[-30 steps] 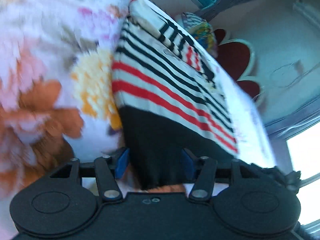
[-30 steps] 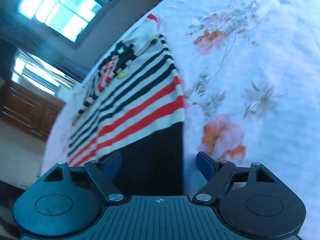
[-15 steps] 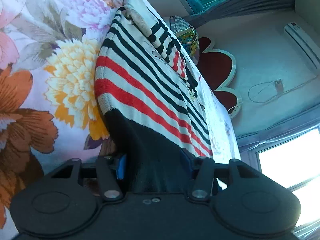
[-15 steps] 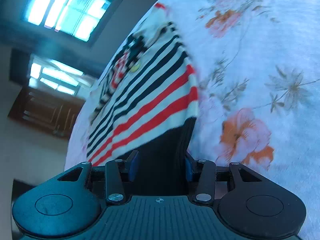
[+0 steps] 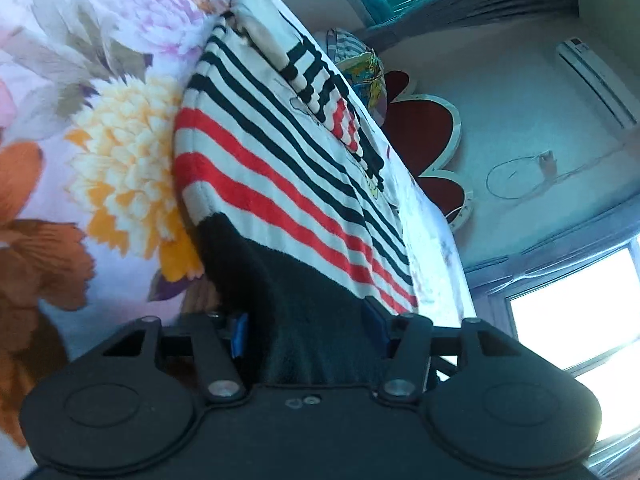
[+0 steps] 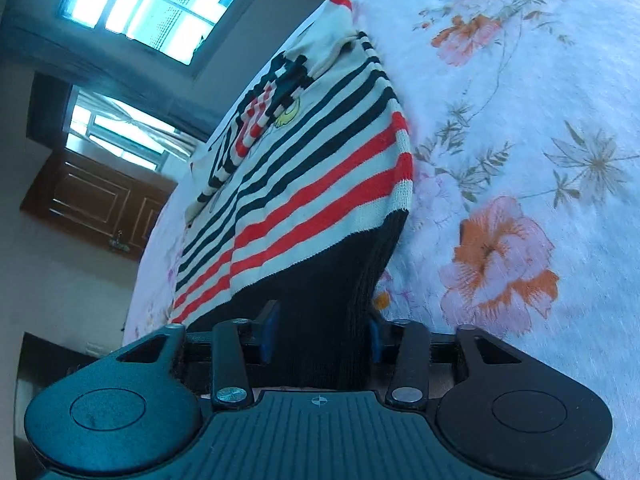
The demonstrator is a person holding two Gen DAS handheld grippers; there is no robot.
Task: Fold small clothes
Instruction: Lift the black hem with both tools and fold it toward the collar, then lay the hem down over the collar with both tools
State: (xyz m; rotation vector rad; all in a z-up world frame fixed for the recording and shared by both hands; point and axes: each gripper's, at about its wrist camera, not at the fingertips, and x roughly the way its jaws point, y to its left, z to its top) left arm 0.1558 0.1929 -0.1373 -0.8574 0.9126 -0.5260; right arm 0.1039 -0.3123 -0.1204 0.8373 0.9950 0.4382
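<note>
1. Since a second ago the right gripper [image 6: 320, 338] has closed: its blue pads, then spread wide beside the black hem, now pinch that hem. The left gripper [image 5: 308, 330] already had the hem between its pads then, and its view has gone from blurred to sharp.
2. The striped sweater [image 5: 280, 168] lies on the floral bedsheet [image 5: 100, 152], with only its hem end lifted off the sheet into the two grippers.
3. The left gripper is clamped on the sweater's black hem band [image 5: 304, 312] at one corner; the right gripper is clamped on the same band [image 6: 332, 300] at the other corner.
4. From the hem, red and white stripes come first, then black and white stripes, then a patterned chest panel toward the collar, which is the sweater's far end.
5. Beyond the collar, a colourful bundle [image 5: 360, 76] sits at the bed's far edge, in front of a red flower-shaped headboard [image 5: 424, 140].
</note>
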